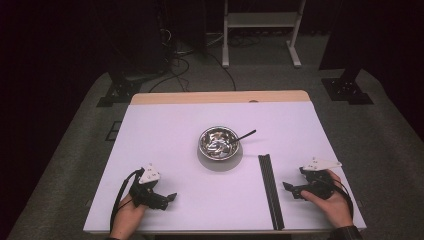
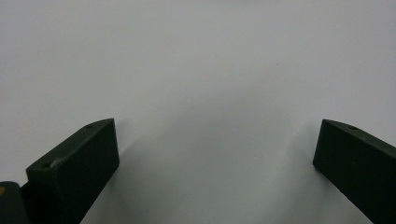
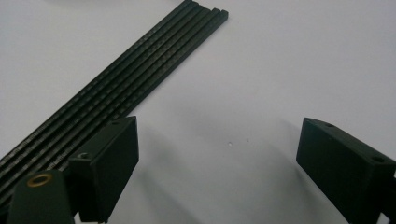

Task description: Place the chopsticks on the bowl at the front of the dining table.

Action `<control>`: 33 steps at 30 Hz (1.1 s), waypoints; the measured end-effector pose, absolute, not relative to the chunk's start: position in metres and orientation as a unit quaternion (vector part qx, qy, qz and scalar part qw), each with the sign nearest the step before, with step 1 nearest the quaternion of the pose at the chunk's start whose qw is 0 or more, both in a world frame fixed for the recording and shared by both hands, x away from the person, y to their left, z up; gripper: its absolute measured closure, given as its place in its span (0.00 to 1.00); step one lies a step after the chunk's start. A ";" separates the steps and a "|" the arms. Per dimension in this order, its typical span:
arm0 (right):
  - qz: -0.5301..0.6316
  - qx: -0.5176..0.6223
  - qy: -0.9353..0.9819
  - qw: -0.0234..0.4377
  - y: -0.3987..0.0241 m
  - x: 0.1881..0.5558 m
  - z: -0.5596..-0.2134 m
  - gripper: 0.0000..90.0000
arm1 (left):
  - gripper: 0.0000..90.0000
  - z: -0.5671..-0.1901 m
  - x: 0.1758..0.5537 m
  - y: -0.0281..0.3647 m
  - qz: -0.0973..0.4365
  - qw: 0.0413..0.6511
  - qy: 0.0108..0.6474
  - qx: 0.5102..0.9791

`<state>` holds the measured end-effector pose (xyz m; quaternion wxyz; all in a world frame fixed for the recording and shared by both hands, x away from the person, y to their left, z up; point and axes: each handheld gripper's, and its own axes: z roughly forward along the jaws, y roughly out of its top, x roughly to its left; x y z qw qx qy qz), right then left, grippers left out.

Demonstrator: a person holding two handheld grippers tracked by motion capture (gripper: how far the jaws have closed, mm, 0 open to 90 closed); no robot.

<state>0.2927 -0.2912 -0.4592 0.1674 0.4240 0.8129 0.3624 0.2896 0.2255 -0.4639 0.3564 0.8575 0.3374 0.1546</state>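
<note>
A shiny metal bowl (image 1: pixel 219 141) stands near the middle of the white table (image 1: pixel 165 130), with a dark-handled utensil (image 1: pixel 244 135) leaning out over its right rim. A long black ridged strip (image 1: pixel 270 190) lies to the bowl's right and runs toward the front edge; the right gripper view shows this black strip (image 3: pixel 116 88) just left of the jaws. My left gripper (image 1: pixel 171 197) rests at the front left, jaws wide apart over bare table (image 2: pixel 215 93). My right gripper (image 1: pixel 286 187) rests at the front right, also open, with nothing between its jaws.
A strip of bare wood (image 1: pixel 220 97) runs along the table's far edge. Beyond it, on the grey floor, stand a white frame (image 1: pixel 260 30), black stand bases (image 1: pixel 115 92) and loose cables (image 1: pixel 175 60).
</note>
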 end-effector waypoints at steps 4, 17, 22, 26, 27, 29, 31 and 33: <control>0.366 0.422 0.812 0.170 -0.289 0.297 -0.456 0.13 | 0.00 -0.464 0.290 0.225 0.155 0.356 0.337 0.857; 0.370 0.425 0.808 0.170 -0.282 0.309 -0.449 0.13 | 0.00 -0.464 0.290 0.225 0.155 0.356 0.337 0.857; 0.372 0.427 0.806 0.171 -0.281 0.314 -0.447 0.13 | 0.00 -0.464 0.290 0.225 0.155 0.356 0.337 0.858; 0.376 0.429 0.804 0.169 -0.281 0.318 -0.446 0.13 | 0.00 -0.464 0.290 0.225 0.155 0.356 0.337 0.857; 0.375 0.428 0.804 0.171 -0.281 0.318 -0.445 0.13 | 0.00 -0.464 0.290 0.225 0.155 0.356 0.337 0.858; 0.376 0.428 0.804 0.170 -0.281 0.319 -0.445 0.13 | 0.00 -0.464 0.290 0.225 0.155 0.356 0.337 0.857; 0.377 0.427 0.804 0.170 -0.279 0.320 -0.443 0.13 | 0.00 -0.464 0.290 0.225 0.155 0.356 0.337 0.857; 0.378 0.426 0.804 0.171 -0.279 0.321 -0.442 0.13 | 0.00 -0.464 0.290 0.225 0.155 0.356 0.337 0.858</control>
